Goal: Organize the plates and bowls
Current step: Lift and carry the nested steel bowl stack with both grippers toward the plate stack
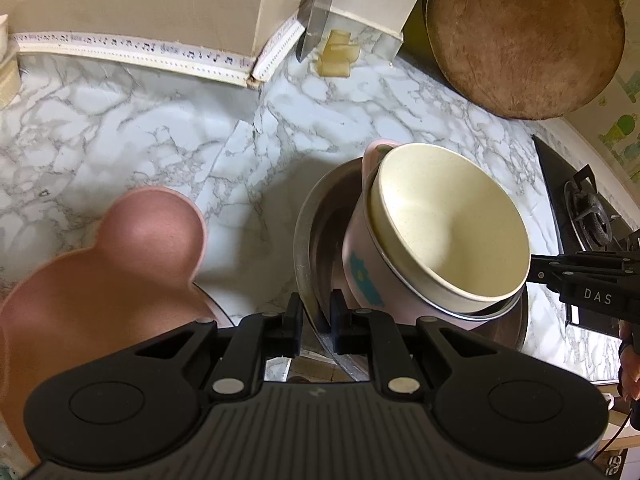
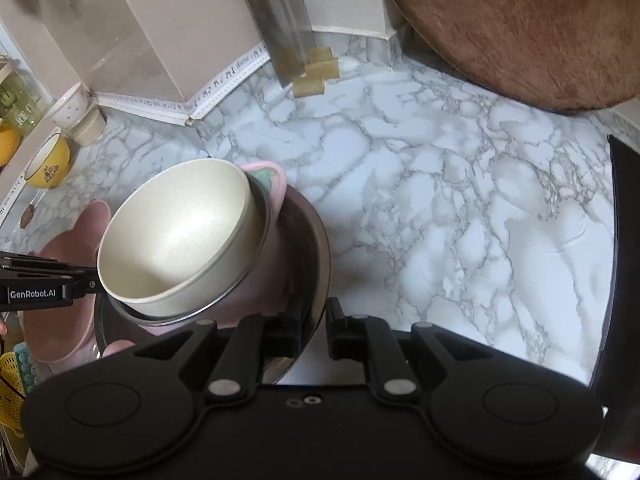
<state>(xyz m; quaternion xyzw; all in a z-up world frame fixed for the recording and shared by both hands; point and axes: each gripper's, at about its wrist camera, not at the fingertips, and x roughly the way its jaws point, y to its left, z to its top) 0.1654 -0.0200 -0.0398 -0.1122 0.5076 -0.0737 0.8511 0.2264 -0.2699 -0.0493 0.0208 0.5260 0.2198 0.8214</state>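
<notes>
Grippers first, both on same steel bowl: left gripper (image 1: 315, 322) has its jaws pinched onto the near rim of the steel bowl (image 1: 320, 216), and right gripper (image 2: 314, 330) looks clamped on the opposite rim w/ only a narrow gap between its fingers. So the stack is held two-handed, tilted, prob just off the marble counter (image 1: 120, 120), though can't tell for sure if the base is touching. Inside the steel bowl sits a pink bowl (image 1: 360, 256) w/ a blue print, and nested in that a cream bowl (image 1: 448, 220), leaning toward the left side. Just beside the left gripper, a pink ear-shaped plate (image 1: 120, 264). Further back: yellow bowl (image 2: 46, 164) and small white bowl (image 2: 72, 106) near the wall, round wooden board (image 1: 524, 36) leaning at far right, stove (image 1: 588, 216) past that. Step in hand, my guess: moving the nested stack to its spot. Next move needs both hands level & in sync, or the inner bowls slide out.
</notes>
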